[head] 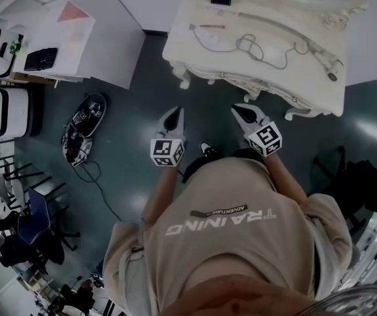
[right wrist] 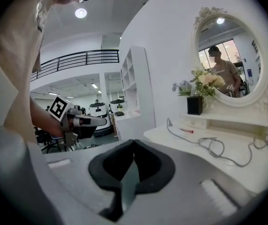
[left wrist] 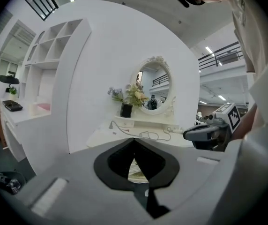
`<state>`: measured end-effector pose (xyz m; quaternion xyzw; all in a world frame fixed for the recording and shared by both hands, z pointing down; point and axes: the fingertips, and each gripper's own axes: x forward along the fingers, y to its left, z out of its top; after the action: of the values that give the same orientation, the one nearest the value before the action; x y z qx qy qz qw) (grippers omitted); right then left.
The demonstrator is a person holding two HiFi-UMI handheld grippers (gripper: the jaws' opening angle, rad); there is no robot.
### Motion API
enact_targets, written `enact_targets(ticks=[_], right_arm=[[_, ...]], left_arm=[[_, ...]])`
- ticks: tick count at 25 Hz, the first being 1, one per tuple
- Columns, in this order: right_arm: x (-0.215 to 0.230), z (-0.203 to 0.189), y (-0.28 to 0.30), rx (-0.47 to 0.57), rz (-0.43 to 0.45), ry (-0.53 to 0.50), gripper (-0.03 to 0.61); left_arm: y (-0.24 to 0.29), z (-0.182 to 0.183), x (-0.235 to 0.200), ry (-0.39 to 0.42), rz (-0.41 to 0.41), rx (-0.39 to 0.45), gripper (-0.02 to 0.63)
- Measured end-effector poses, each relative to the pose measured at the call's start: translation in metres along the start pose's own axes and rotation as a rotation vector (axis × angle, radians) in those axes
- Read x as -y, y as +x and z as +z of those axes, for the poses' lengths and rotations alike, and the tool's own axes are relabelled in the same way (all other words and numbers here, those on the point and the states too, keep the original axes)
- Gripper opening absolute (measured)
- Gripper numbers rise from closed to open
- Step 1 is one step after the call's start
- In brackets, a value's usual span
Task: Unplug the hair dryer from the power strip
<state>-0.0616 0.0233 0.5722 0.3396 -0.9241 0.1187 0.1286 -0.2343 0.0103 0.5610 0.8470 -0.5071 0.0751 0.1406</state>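
1. Hair dryer [head: 325, 63] seems to be the long white shape at the right end of the white tabletop [head: 267, 78], though I cannot be sure. The tabletop lies straight ahead of both claws, which point toward it from over the floor, short of its near edge.
2. An oval mirror [right wrist: 227, 55] stands at the back. Only the gripper views show it, with the flowers in a black vase [right wrist: 195, 104] beside it.
3. The cord [head: 251, 45] runs left to right along the tabletop, across the line the claws point along, with loose loops in the middle. Its left end sits near the tabletop's left edge. I judge the plug and power strip to be there, but I cannot pick the strip out.
4. The left claw [head: 177, 110] is pressed together and holds nothing. It is the nearer one to the cord's left end.
5. The right claw [head: 236, 108] is likewise pressed together and empty, and is nearer the loops and the dryer end.
6. A red pen [right wrist: 186, 130] lies just beside the cord's left end. The right gripper view shows that end rising off the tabletop, while the head view shows the cord's whole run.
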Motion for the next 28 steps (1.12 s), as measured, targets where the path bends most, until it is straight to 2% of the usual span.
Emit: enact_targets(ticks=[6,12,17,21,25,28], right_arm=[[0.021,0.010,0.033,-0.015,-0.033,0.015,0.005],[0.071,0.014,0.070,0.009,-0.019,0.020,0.005],[0.126,0.034,0.097,0.030,0.036,0.030,0.005],[0.165,0.068,0.118,0.062,0.089,-0.032,0.005],[0.196,0.079,0.140,0.069,0.118,-0.051,0.005],[0.210,0.082,0.151,0.069,0.125,-0.036,0.005]], left_arm=[[0.032,0.009,-0.034,-0.007,-0.027,-0.017,0.006],[0.085,0.010,-0.050,0.010,-0.021,-0.057,0.006],[0.128,0.037,-0.063,0.116,0.055,-0.038,0.006],[0.160,0.057,-0.081,0.052,0.106,-0.009,0.006],[0.188,0.060,-0.104,-0.053,0.173,0.016,0.006],[0.204,0.061,-0.113,-0.057,0.186,0.004,0.006]])
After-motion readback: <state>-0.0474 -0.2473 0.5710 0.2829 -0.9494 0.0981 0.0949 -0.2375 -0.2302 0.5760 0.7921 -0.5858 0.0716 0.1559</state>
